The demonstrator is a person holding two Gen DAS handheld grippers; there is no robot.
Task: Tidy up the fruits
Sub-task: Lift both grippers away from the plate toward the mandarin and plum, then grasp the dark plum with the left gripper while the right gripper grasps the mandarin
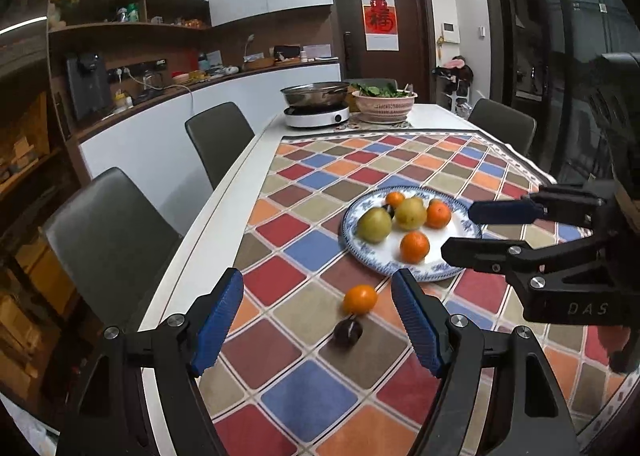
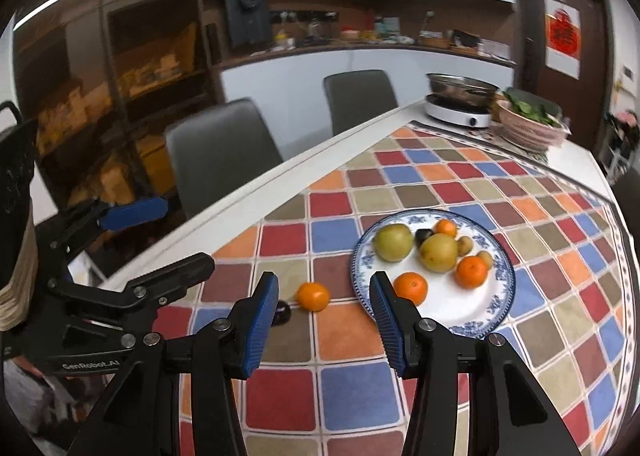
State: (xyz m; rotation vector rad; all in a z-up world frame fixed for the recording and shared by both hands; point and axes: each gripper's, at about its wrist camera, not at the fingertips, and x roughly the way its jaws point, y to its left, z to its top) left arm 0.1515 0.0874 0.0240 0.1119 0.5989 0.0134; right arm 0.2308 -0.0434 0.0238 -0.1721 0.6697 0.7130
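Left wrist view shows our left claw [image 1: 318, 322] spread wide and empty, its blue ribbed pads framing a loose round orange tangerine [image 1: 360, 299] and a small dark purple plum-like fruit [image 1: 348, 333] that lie touching each other on the checked multicoloured cloth of the tabletop [image 1: 224, 216], just beside the near rim of the blue-and-white patterned porcelain plate [image 1: 460, 271]. We judge these two are the stragglers: the plate already carries two yellow-green pears [image 1: 374, 225], three more tangerines and another dark fruit, gathered toward its far half so the near half stays bare for newcomers. Our claw points down at the pair and looks lined up to take the tangerine, the nearer of the two to the plate. Our right claw [image 2: 324, 320] hangs released too, narrower, with nothing between its pads; it waits over the plate's near edge, probably to steady the dish or take the plum. The tangerine is round and may roll when pinched; the dark fruit beside it could get nudged away
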